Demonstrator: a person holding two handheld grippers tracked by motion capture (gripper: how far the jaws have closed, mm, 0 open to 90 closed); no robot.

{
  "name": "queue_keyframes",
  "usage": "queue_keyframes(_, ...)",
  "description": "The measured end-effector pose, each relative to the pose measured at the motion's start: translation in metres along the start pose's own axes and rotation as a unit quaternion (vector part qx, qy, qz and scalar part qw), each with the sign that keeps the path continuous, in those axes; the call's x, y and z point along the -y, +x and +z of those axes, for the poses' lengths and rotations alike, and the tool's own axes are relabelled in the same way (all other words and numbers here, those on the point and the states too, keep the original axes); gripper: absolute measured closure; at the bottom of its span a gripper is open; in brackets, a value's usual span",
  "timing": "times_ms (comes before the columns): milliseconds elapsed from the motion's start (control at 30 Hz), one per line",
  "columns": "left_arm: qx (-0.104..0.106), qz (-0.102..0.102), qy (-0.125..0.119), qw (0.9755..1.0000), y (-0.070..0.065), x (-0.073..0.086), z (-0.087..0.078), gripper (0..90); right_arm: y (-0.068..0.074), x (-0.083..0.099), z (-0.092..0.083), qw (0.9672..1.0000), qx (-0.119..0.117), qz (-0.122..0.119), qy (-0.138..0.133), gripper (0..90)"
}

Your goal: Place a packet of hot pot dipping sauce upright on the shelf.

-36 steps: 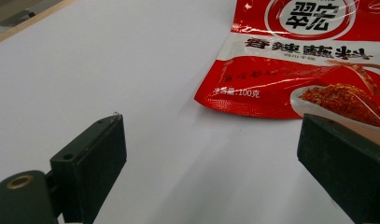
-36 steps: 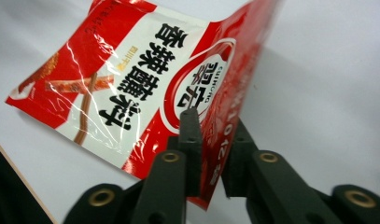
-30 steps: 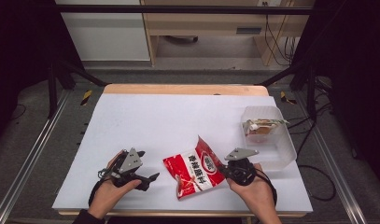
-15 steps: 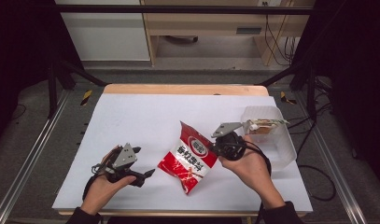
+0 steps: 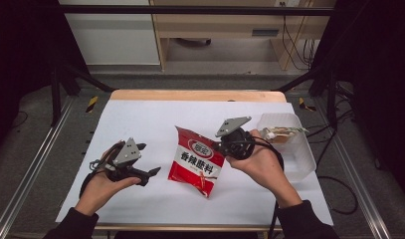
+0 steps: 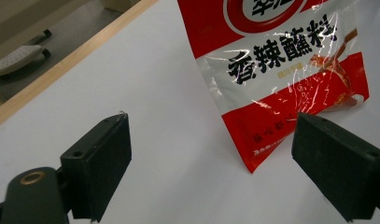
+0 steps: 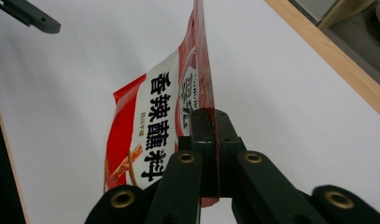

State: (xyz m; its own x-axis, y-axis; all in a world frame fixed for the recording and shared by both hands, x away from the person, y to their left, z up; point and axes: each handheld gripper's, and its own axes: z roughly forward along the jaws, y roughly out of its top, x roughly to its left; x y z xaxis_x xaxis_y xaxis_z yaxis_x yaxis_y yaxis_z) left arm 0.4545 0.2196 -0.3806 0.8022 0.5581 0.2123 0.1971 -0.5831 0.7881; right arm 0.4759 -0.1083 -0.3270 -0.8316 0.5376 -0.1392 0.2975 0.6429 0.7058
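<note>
I have the right gripper (image 7: 210, 140) clamped with its jaws on the edge of the red seasoning packet (image 5: 197, 159), which hangs tilted above the white tabletop (image 5: 140, 119), while the left gripper (image 6: 215, 163) holds its jaws wide and empty, the packet just beyond them.

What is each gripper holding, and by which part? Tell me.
The right gripper is shut on the red seasoning packet, pinching its side edge near the top. The left gripper is open, holding nothing.
</note>
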Motion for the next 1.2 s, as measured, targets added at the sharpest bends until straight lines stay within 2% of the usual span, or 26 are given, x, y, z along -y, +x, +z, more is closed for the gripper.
queue_keyframes(133, 0.003, 0.002, -0.003, 1.0, 0.003, -0.006, 0.001, 14.0, 0.001, -0.004, -0.001, 1.0, -0.003, -0.008, -0.002, 90.0)
queue_keyframes(233, 0.005, 0.012, -0.005, 0.9999, 0.009, -0.017, 0.007, 16.9, 0.003, -0.007, -0.001, 0.9998, -0.004, -0.018, -0.004, 90.0)
queue_keyframes(467, 0.014, 0.029, -0.012, 0.9994, 0.012, -0.034, 0.019, 23.2, 0.006, -0.013, -0.002, 0.9993, -0.008, -0.035, -0.01, 90.0)
queue_keyframes(833, 0.016, 0.029, -0.029, 0.999, 0.017, -0.044, 0.024, 31.6, 0.013, -0.027, -0.006, 0.9972, -0.023, -0.069, -0.018, 90.0)
queue_keyframes(1067, 0.029, 0.038, -0.039, 0.9981, 0.018, -0.05, 0.021, 44.4, 0.018, -0.035, -0.009, 0.9954, -0.032, -0.089, -0.018, 90.0)
queue_keyframes(1200, 0.048, 0.031, -0.04, 0.9975, 0.019, -0.051, 0.022, 55.2, 0.018, -0.034, -0.009, 0.9953, -0.034, -0.089, -0.015, 90.0)
